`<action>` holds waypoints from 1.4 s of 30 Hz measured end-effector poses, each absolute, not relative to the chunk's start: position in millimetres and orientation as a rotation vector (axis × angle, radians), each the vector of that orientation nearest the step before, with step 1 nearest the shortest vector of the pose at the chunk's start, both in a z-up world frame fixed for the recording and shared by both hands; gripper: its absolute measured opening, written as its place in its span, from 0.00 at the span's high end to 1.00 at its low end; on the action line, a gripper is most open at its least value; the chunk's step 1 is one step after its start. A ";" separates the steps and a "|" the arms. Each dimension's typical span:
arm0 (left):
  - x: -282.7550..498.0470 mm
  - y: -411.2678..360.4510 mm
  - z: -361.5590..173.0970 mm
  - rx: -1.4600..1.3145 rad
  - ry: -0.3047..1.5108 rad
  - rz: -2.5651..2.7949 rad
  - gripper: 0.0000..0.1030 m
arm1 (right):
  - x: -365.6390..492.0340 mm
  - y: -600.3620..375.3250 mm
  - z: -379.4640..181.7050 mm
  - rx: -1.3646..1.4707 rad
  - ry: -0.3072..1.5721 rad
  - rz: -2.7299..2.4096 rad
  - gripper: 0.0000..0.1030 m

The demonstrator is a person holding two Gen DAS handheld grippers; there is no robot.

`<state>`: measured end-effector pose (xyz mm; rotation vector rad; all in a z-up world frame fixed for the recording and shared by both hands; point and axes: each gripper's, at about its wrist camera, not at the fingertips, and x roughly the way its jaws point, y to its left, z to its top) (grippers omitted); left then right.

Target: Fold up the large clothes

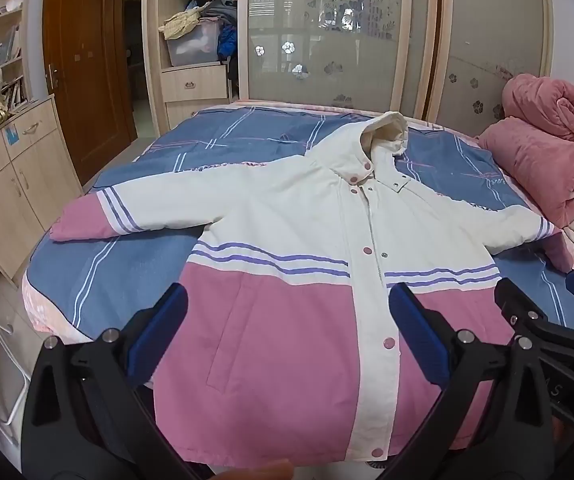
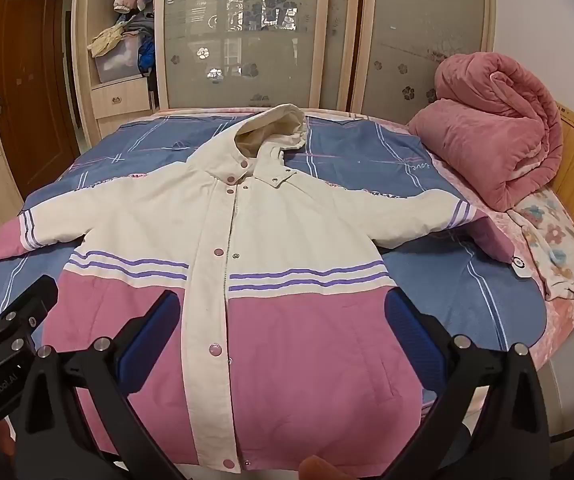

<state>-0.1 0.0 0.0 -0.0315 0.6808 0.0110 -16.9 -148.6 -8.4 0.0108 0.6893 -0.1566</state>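
Left wrist view shows the jacket point(image 1: 299, 264) spread flat, front up, on the bed point(image 1: 135, 256), hood point(image 1: 385, 130) pointing away toward the wardrobe and both sleeves stretched out to the sides. The left tool point(image 1: 287, 332) hangs just above the jacket's pink lower half with its blue pads wide apart, gripping nothing. Beside it, on the far side of the jacket's button placket, the right tool point(image 2: 283, 332) is likewise spread wide and empty, over the other pink panel.

Folding has not begun, by the look of it. To start well, I would take a sleeve near its pink cuff, pinch only the top layers, and carry it across the jacket's chest so it lies flat without bunching. The padded fabric looks bulky, so a deep bite should hold better than a fingertip nip. The rolled pink blanket point(image 2: 491, 128) sits well apart from the jacket.
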 end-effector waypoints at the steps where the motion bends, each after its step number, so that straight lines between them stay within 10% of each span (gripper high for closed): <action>1: -0.1 0.1 -0.2 -0.032 0.681 0.010 0.02 | -16.7 -148.7 -9.0 0.012 0.691 -0.157 0.01; 42: 6.7 0.6 -17.3 -0.018 0.721 0.012 0.02 | -14.9 -150.7 -18.2 -0.006 0.698 -0.164 0.01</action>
